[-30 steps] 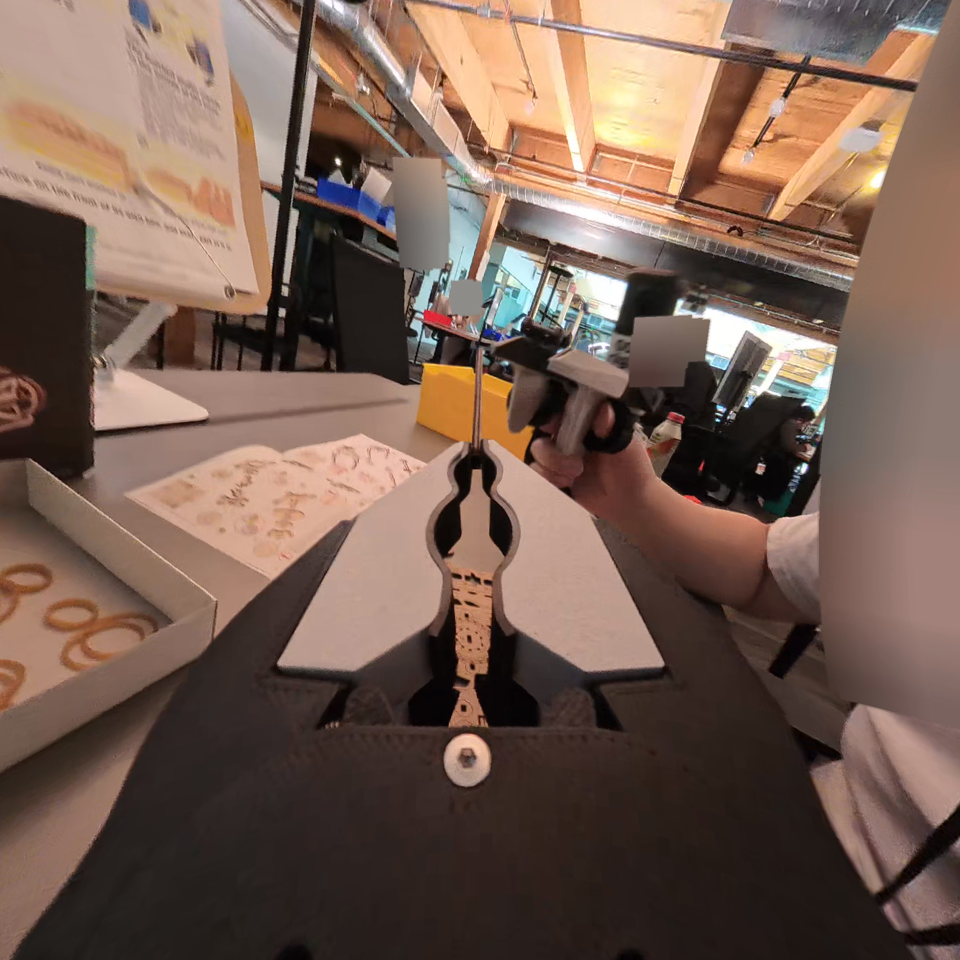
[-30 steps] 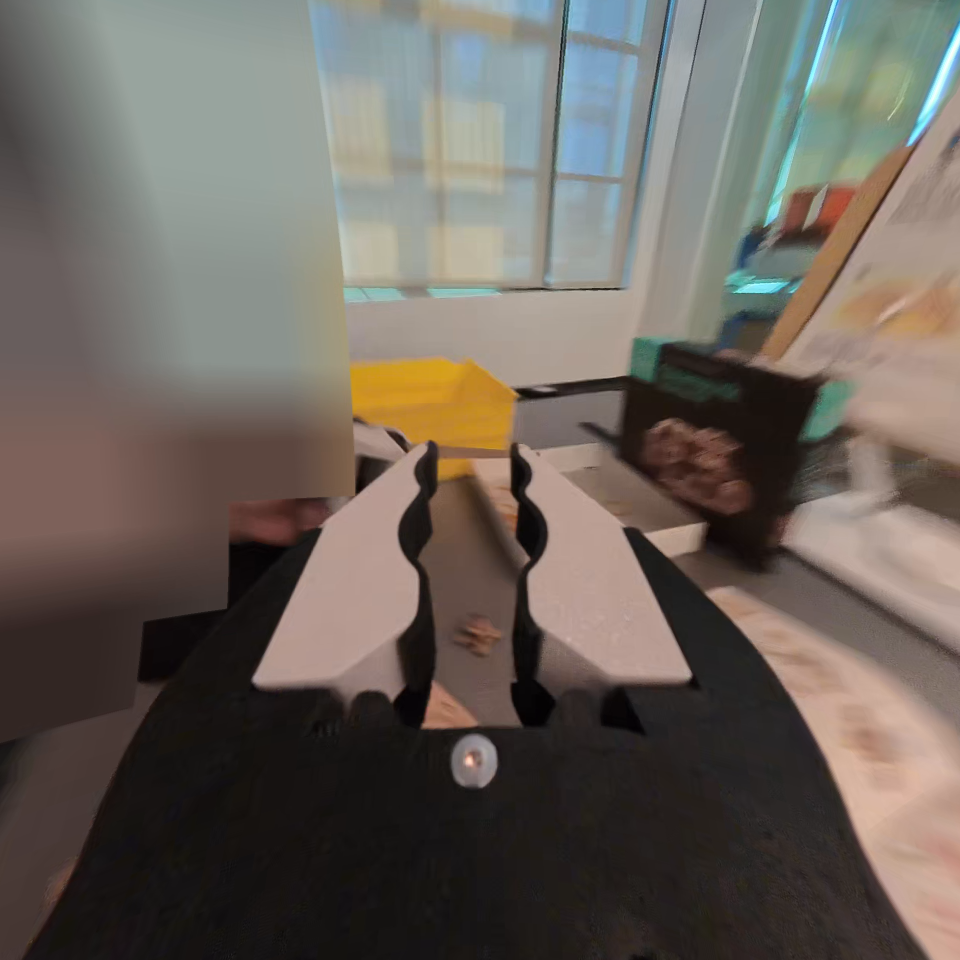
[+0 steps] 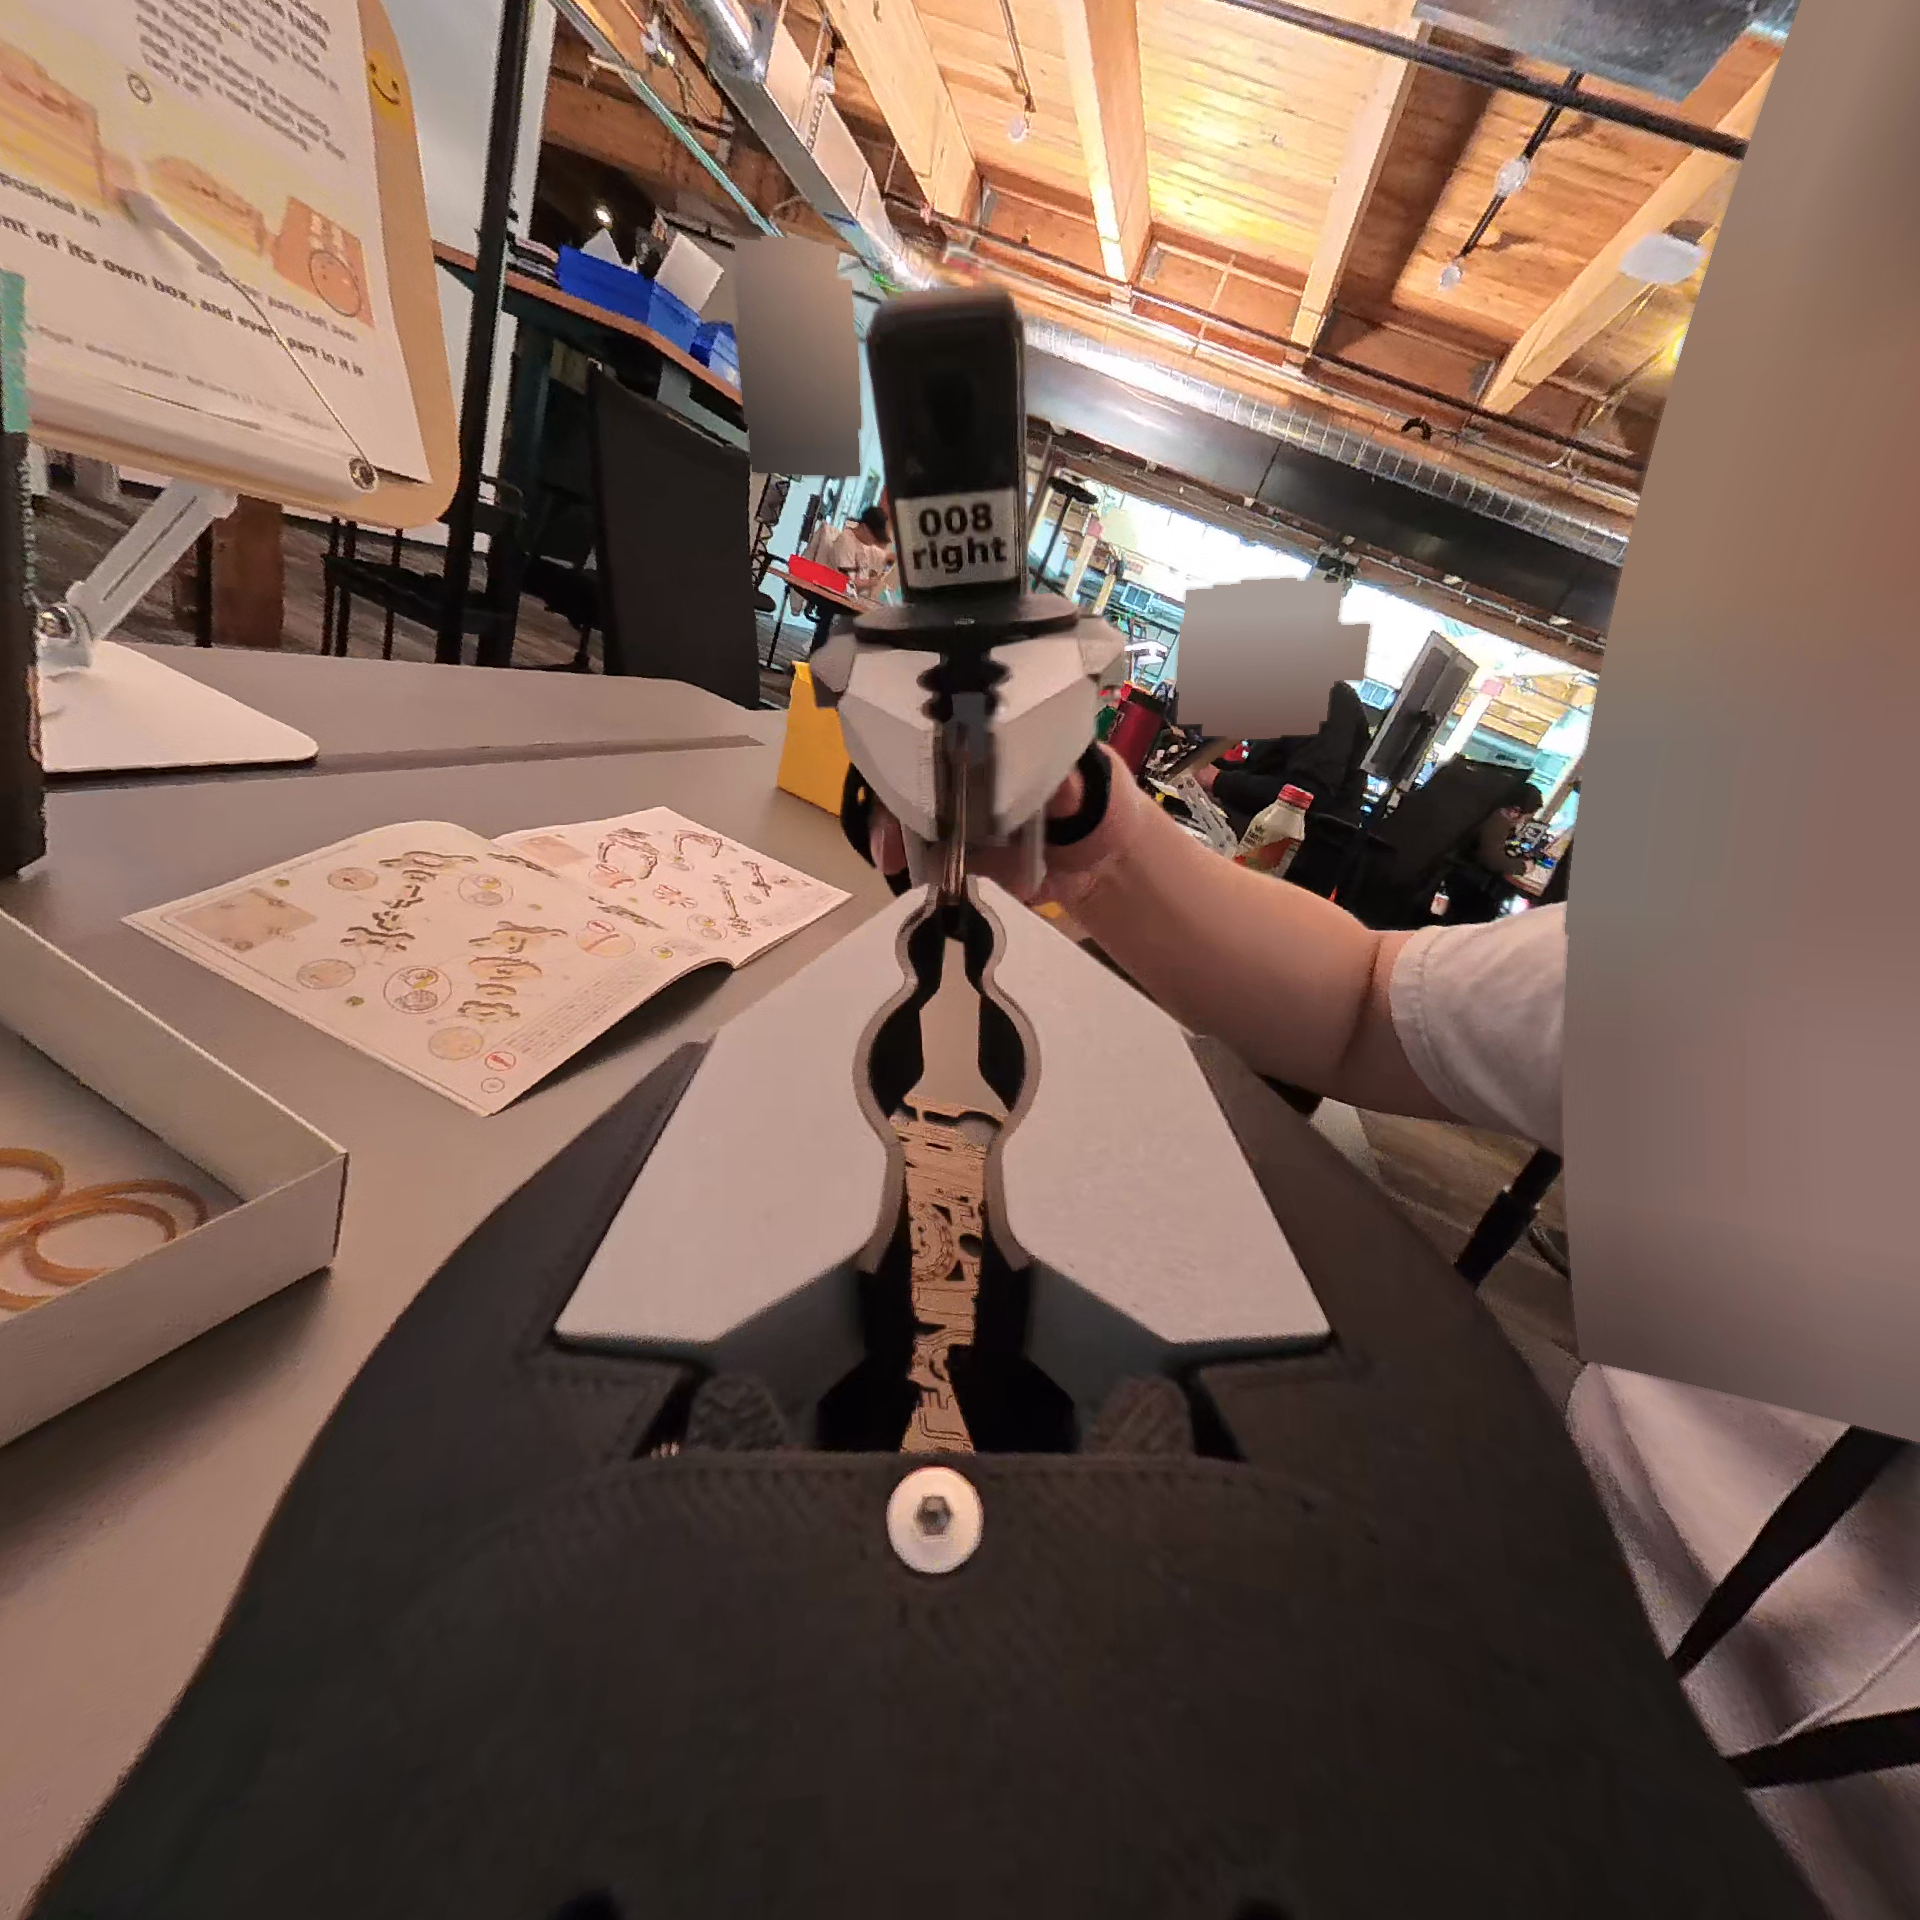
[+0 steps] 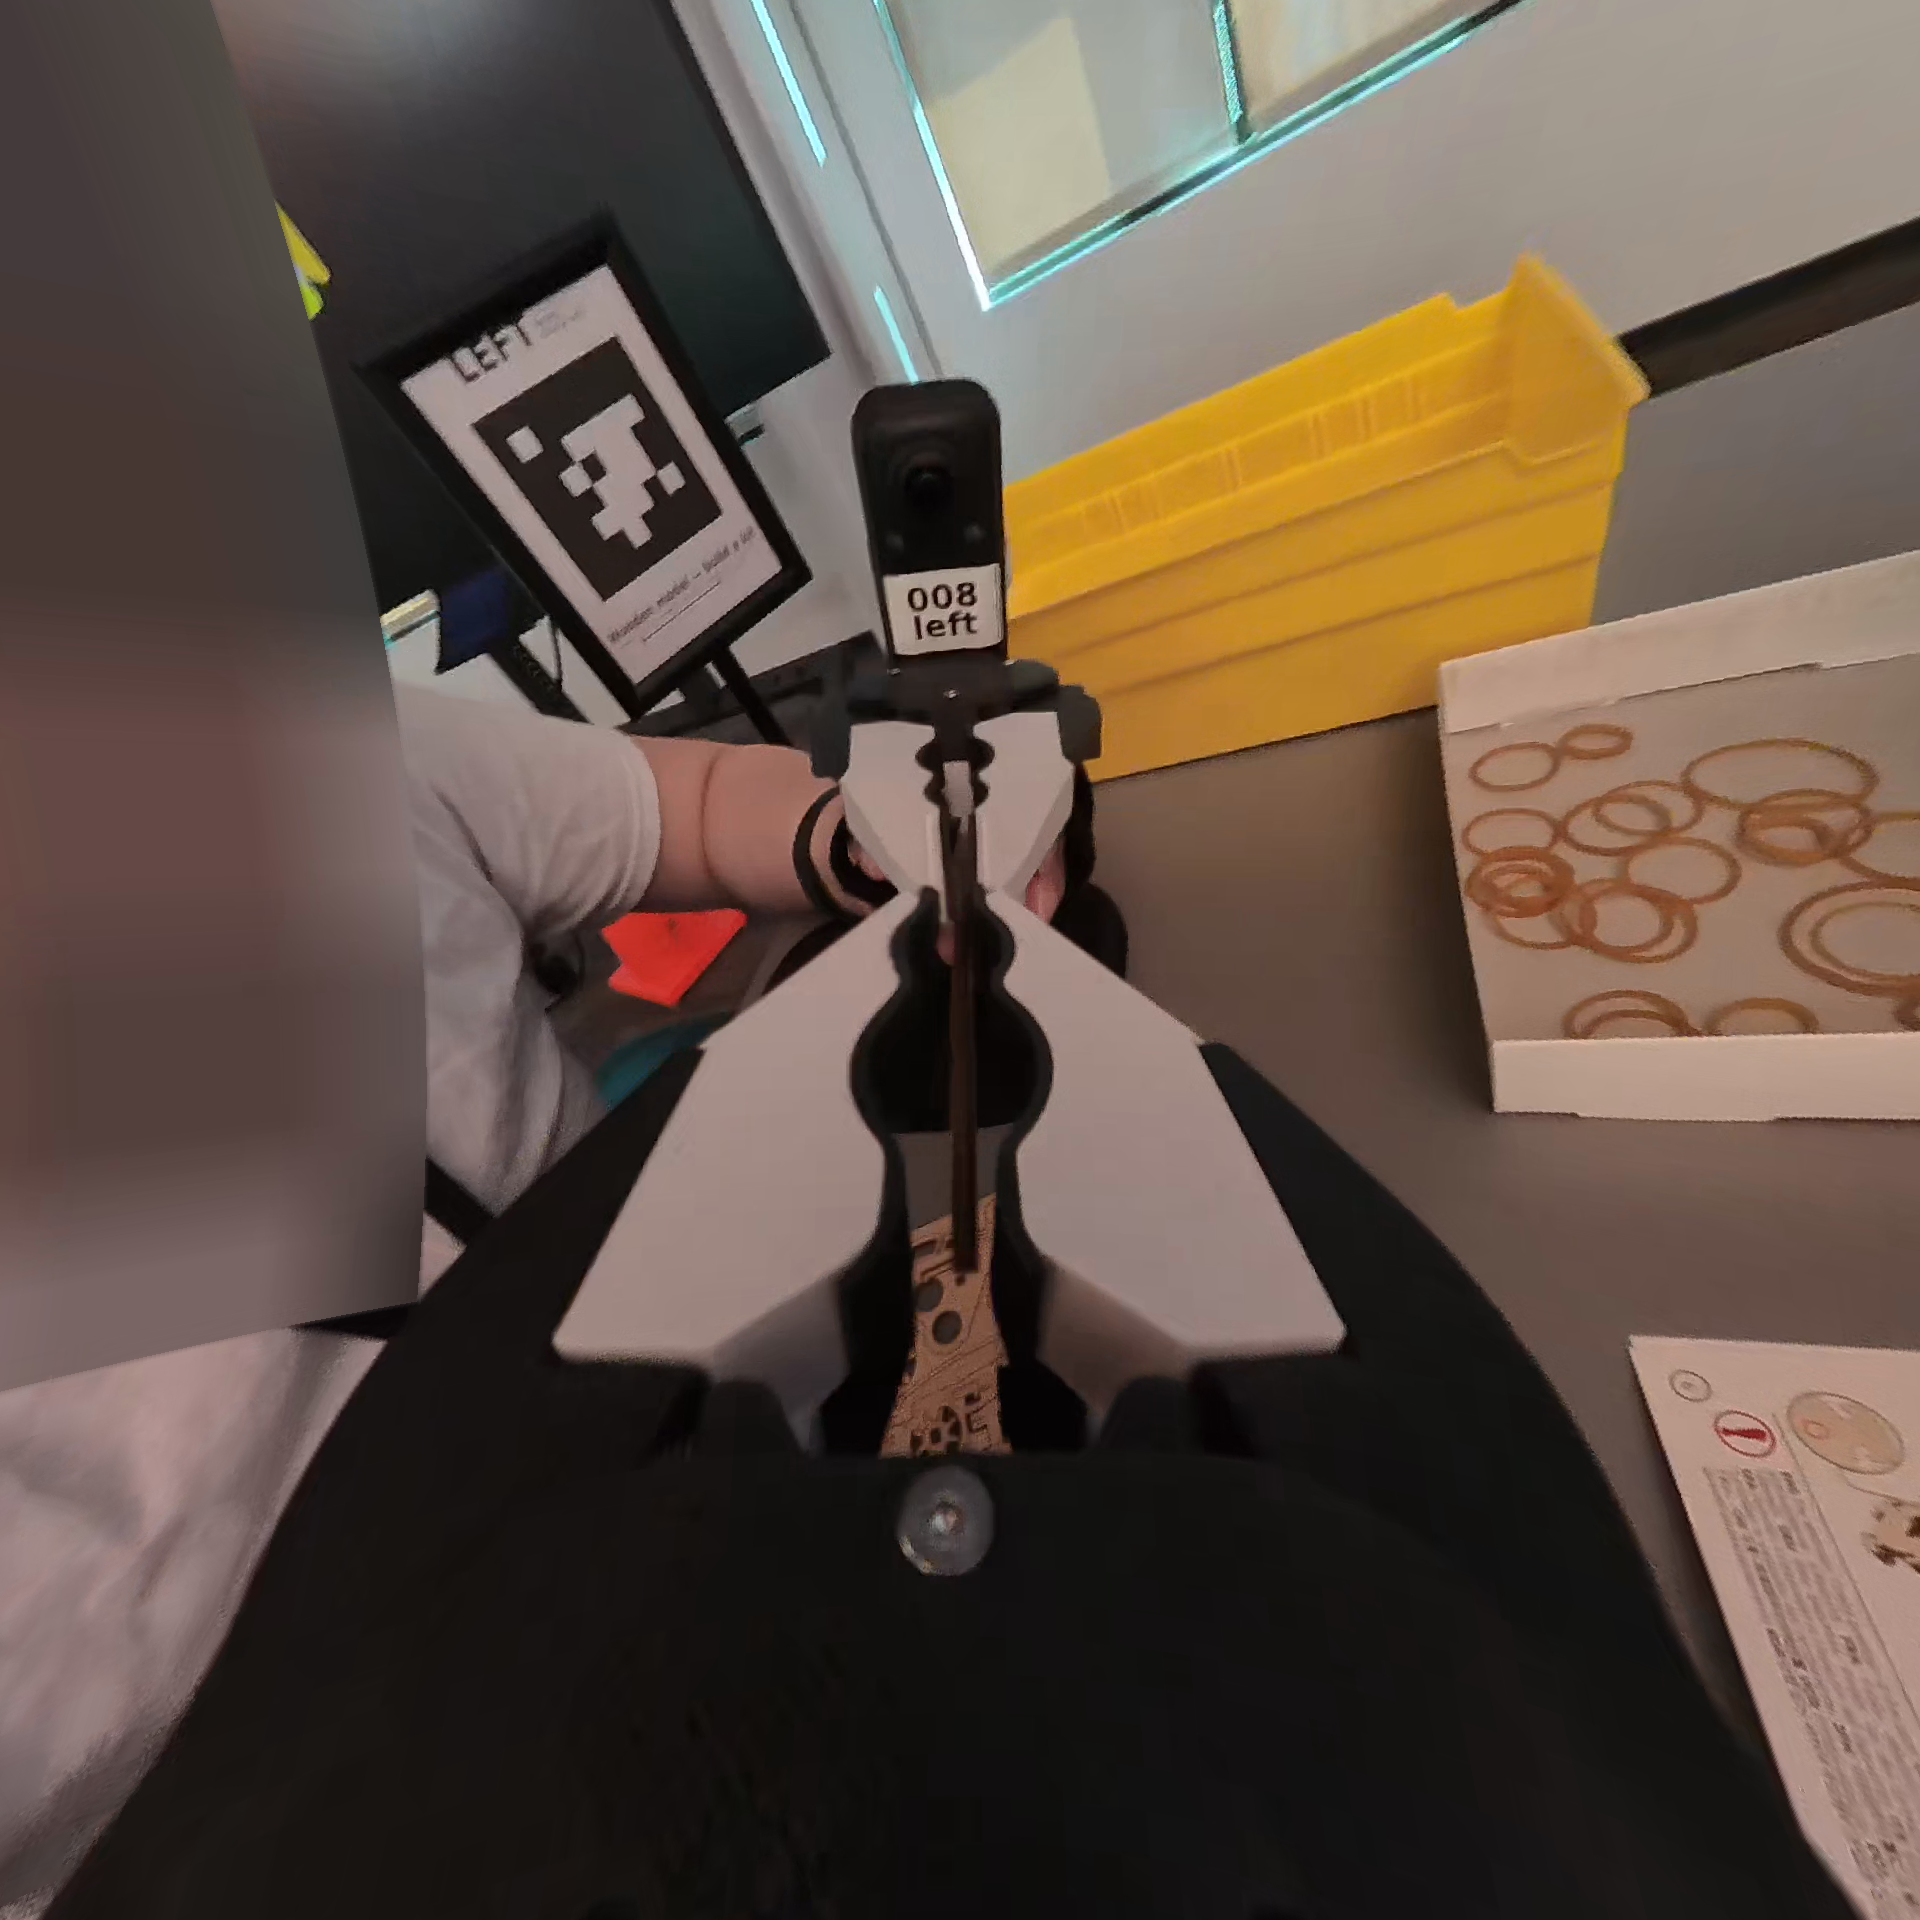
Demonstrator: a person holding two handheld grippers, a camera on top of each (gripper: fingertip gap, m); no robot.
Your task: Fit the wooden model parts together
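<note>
Now nose to nose above the grey table [image 3: 623, 717]: left gripper [image 3: 943, 914] clamped on a flat, laser-cut wooden model piece [image 3: 940, 1226]; right gripper [image 4: 951, 914], open a second ago, closed on another fretted wooden part [image 4: 951, 1340]. Edges apparently meeting, ready for pressing together.

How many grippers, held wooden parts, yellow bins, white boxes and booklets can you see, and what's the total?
Grippers: 2, left gripper and right gripper
Wooden parts: 2, left wooden part and right wooden part, each clamped in its gripper
Yellow bin: 1
White box of rings: 1
Booklet: 1
Total: 7
</note>
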